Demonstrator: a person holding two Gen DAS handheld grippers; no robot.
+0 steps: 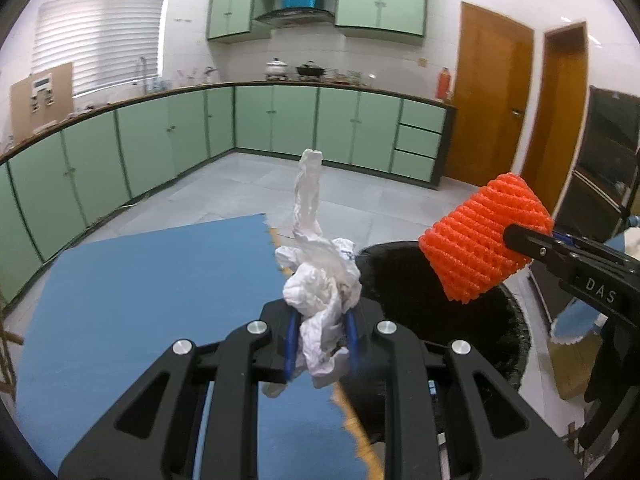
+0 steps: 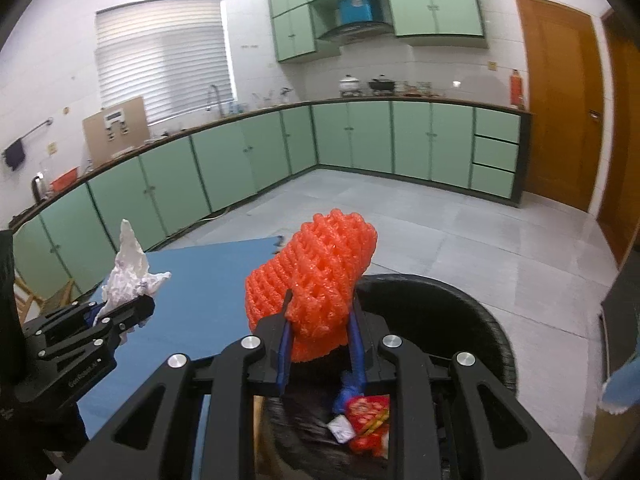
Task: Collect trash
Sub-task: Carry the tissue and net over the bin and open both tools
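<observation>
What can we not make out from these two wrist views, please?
- Bin contents: right wrist view shows only a red wrapper; the right gripper and orange foam net cover the rest.
- Countertop items: too small.
- Crumpled tissue: its lower end sits behind the left gripper.

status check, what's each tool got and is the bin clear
Left tool shut on crumpled white tissue. Right tool shut on orange foam net. Black bin open below, wrappers inside, nothing blocking.
</observation>
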